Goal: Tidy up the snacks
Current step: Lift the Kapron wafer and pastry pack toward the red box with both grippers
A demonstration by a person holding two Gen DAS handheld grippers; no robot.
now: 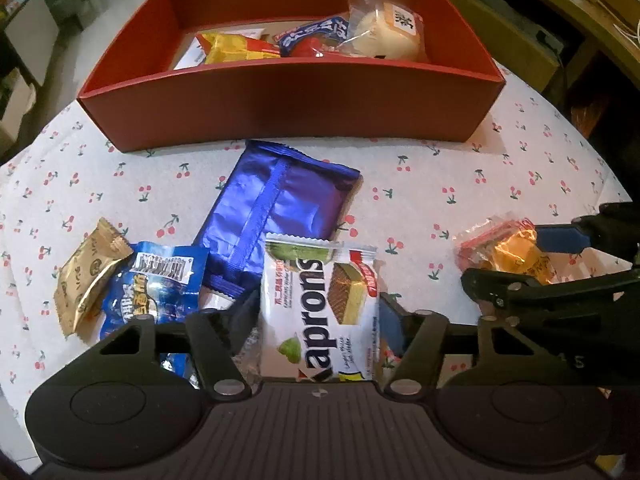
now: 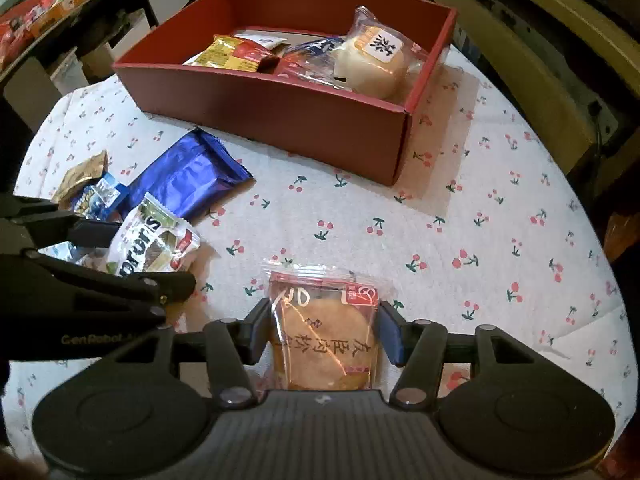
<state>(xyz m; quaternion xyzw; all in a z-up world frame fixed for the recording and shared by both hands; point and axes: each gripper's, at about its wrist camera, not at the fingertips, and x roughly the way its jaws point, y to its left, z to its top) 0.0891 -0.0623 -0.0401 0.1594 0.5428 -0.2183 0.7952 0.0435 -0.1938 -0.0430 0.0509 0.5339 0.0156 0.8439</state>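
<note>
A red box stands at the far side of the cherry-print cloth and holds several snacks, among them a bun in clear wrap. My left gripper is shut on a white Kaprons wafer pack that lies on the cloth. My right gripper is shut on a clear packet with an orange pastry, also on the cloth. A large blue foil pack lies just beyond the wafer pack.
A small blue packet and a gold packet lie left of the wafer pack. The round table's edge curves close on both sides. Shelves and furniture stand beyond it.
</note>
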